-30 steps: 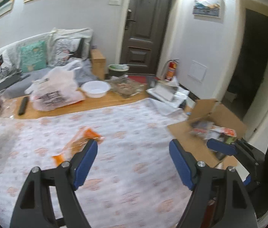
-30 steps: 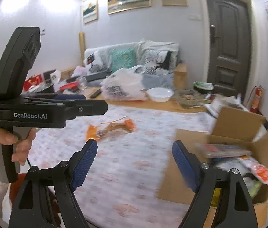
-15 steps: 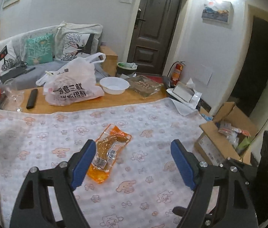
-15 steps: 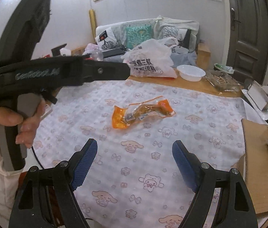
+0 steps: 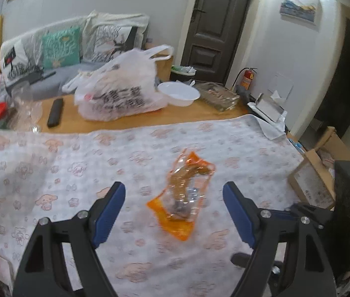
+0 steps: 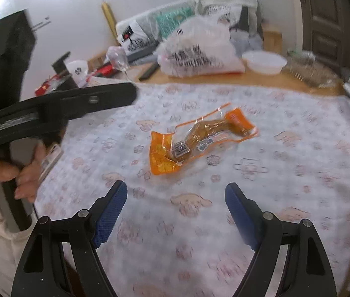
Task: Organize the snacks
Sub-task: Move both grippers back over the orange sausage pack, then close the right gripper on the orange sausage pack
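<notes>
1 snack packet (image 5: 186, 193) is logged for this entry, orange-edged with a clear window, lying flat on the patterned tablecloth (image 5: 130, 146) near the middle of the table. Change noted against the views a second back: I have brought both tools down and across from a high look at the room and the cardboard box (image 5: 311, 180), so the packet, then small and off to one side, now sits large ahead of each pair of fingers. Reading for the task: this is an approach to a first pick, nothing gripped yet, and the box at 3 o'clock in the left view looks the likely destination. Left gripper (image 5: 174, 206): jaws spread wide, empty, with the packet lying between and just ahead of the tips, not touched. Right gripper (image 6: 176, 209): jaws equally wide, empty, with the packet ahead at 12 o'clock, apart from the pads. Orientation: in the left view the packet's long axis runs from 7 o'clock to 1 o'clock, broad orange end nearest me; in the right view it runs from 8 o'clock to 2 o'clock, broad end at left, narrow printed end pointing toward the white plastic bag (image 6: 199, 49). My left hand (image 6: 13, 175) shows on the other tool's grip.
</notes>
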A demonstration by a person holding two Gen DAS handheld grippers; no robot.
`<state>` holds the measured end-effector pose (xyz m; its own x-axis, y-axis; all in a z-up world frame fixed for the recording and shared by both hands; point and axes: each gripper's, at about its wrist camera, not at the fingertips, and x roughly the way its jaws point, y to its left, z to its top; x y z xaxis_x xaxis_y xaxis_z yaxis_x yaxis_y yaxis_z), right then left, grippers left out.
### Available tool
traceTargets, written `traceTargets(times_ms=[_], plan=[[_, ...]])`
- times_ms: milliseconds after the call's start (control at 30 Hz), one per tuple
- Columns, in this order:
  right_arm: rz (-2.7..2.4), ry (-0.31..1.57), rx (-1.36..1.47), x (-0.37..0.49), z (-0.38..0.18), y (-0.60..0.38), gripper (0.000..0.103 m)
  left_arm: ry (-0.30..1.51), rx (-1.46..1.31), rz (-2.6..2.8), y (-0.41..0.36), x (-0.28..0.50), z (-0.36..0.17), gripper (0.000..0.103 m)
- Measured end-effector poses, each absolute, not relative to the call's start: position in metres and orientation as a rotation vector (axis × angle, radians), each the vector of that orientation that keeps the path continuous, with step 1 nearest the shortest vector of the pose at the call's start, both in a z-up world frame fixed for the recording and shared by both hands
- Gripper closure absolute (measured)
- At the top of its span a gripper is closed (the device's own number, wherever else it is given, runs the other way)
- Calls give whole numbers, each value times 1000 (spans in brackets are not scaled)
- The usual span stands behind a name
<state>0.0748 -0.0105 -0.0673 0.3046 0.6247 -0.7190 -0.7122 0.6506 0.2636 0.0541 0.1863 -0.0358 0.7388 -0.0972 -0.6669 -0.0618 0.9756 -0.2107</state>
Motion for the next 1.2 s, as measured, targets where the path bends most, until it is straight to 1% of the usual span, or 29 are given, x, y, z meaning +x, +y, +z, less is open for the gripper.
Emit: traceTargets(times_ms=[133,200,267,400,600,767,833,900,933,1000,1067,1200], plan=[[873,962,-91,98,-88,18,22,771,-248,-43,210,58,-54,25],[845,973,-90,111,-95,30,16,783,-270,-57,219,63,-62,25],[811,996,-68,123,-101,38,14,792,-283,-71,224,67,-68,25],[770,1053,3,144,-110,50,13,782,-296,-74,235,69,-73,25],[718,1013,-34,159,-112,74,10,790,-340,-44,249,73,-81,25],[672,962,-116,164,-115,93,10,801,-352,-19,252,75,-87,25],[667,942,-174,162,-117,97,13,803,-357,-23,250,75,-88,25],[663,920,-242,156,-118,97,24,808,-371,-41,248,77,-91,25],[664,913,-265,155,-119,96,27,810,-381,-53,246,79,-92,25],[681,905,-310,150,-119,90,37,815,-386,-63,242,81,-93,25],[667,911,-349,147,-118,80,40,820,-378,-69,237,82,-93,25],[637,927,-351,147,-115,57,39,822,-384,-83,232,84,-94,25]])
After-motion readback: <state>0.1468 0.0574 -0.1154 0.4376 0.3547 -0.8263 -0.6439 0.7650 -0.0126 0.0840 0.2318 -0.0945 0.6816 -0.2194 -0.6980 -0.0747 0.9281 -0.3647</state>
